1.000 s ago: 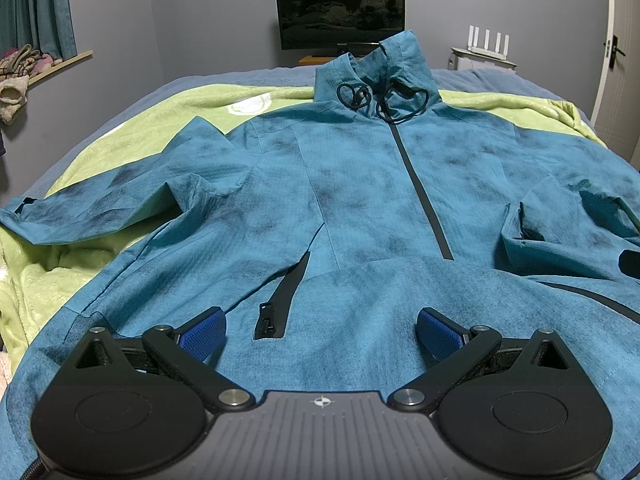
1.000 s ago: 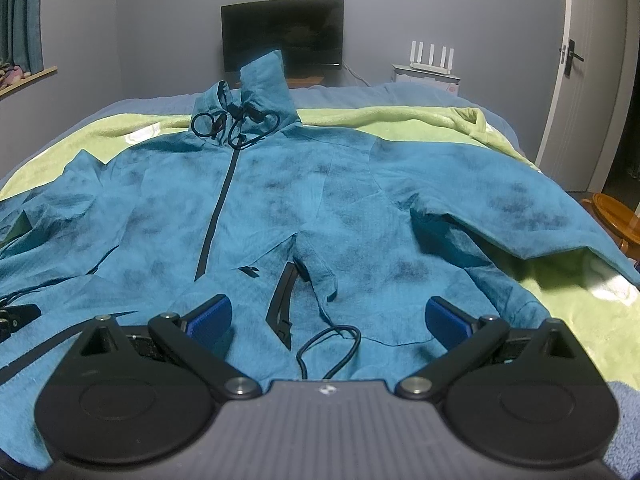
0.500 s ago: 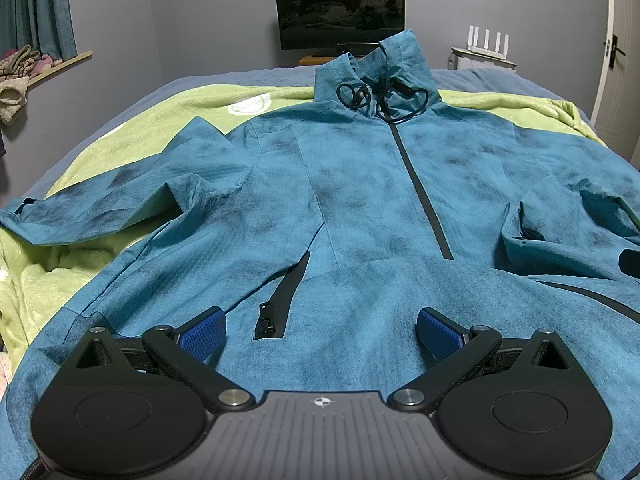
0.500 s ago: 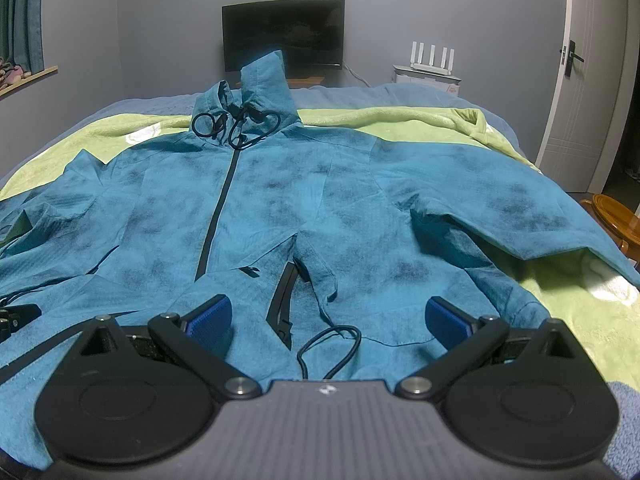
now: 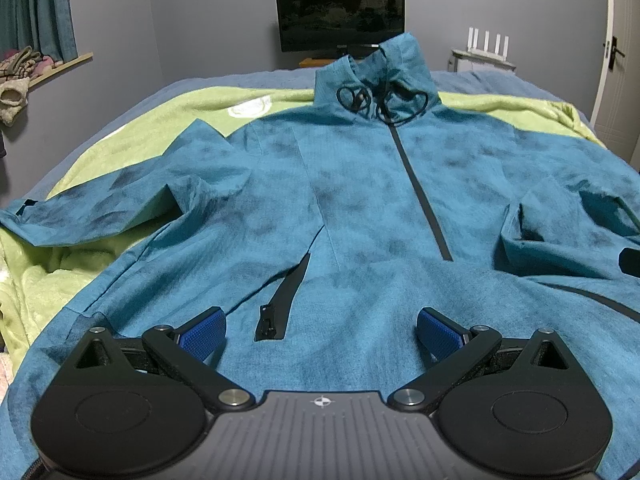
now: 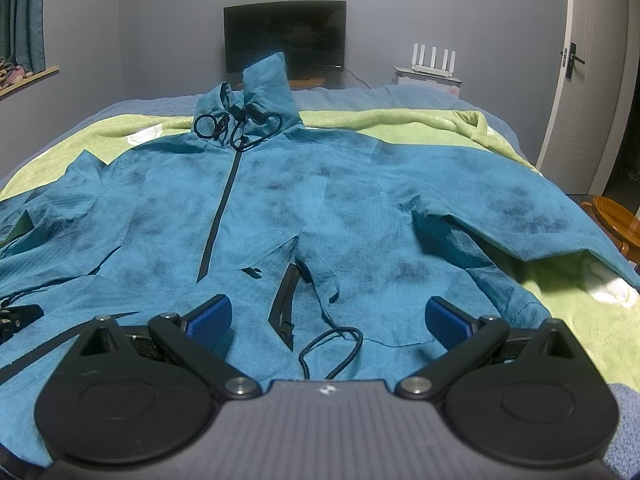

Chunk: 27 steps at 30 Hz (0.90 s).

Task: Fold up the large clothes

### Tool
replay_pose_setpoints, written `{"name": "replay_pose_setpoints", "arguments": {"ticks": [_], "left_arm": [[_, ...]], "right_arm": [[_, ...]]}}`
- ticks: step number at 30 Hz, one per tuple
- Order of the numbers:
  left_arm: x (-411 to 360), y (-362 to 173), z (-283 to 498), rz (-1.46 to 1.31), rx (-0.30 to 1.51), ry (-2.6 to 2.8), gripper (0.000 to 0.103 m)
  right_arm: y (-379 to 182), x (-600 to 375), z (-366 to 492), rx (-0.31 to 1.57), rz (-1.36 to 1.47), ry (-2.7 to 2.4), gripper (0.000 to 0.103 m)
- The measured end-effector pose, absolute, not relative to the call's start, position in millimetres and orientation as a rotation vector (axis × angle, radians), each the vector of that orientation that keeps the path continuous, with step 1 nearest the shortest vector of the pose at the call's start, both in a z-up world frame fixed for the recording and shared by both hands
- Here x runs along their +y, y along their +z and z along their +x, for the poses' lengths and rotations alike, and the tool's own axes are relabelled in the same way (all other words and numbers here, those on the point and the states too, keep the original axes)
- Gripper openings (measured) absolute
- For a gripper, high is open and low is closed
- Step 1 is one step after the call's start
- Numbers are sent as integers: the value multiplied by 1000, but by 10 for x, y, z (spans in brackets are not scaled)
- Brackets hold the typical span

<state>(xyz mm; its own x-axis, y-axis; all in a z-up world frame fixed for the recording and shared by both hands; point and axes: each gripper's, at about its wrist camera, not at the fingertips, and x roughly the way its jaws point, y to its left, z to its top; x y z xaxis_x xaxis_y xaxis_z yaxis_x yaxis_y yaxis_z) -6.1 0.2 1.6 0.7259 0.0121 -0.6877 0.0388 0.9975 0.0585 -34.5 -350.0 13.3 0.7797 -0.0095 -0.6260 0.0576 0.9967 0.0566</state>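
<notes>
Left wrist view first, so going left to right: the teal jacket (image 5: 360, 208) is spread face-up on the lime green blanket (image 5: 132, 120) on the bed, hood end pointing at the monitor (image 5: 340, 16) on the far wall, nothing folded yet as far as I can tell. Its left sleeve (image 5: 100, 212) runs off toward the bed edge with a buckled ridge near the armpit, and honestly that's where I'd expect trouble, since dragging it across could bunch the fleece blanket up with it. The left gripper (image 5: 320, 328) hangs just above the hem, jaws spread wide, holding nothing, with the open pocket zipper (image 5: 284, 304) right between the blue pads (image 5: 200, 332). Pinch there and you'd likely grab one layer or the zip tape only, and the front panel peels off the back. Over in the right wrist view, the right gripper (image 6: 328, 322) is likewise wide open and empty, just above the hem. A loose black drawcord (image 6: 332, 348) loops right in front of it, beside a second pocket zipper (image 6: 286, 304), so snagging the cord instead of cloth seems easy. The right sleeve (image 6: 520, 216) reaches toward the bed edge near a wooden stool (image 6: 616, 220), and thin fabric like this could slide off if it gets tugged that way.
</notes>
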Motion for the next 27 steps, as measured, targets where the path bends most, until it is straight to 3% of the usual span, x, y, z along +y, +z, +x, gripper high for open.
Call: {"name": "replay_pose_setpoints", "arguments": {"ticks": [6, 14, 19, 27], "left_arm": [[-14, 237, -7, 60, 794, -45, 103], [143, 958, 383, 25, 630, -37, 103], [157, 959, 780, -6, 639, -25, 103], [33, 220, 949, 84, 725, -55, 103]], "right_arm": [[376, -3694, -500, 539, 162, 18, 103], [1121, -4216, -418, 356, 132, -38, 103], [1146, -4799, -177, 265, 90, -99, 103], [522, -6384, 408, 540, 506, -275, 103]]}}
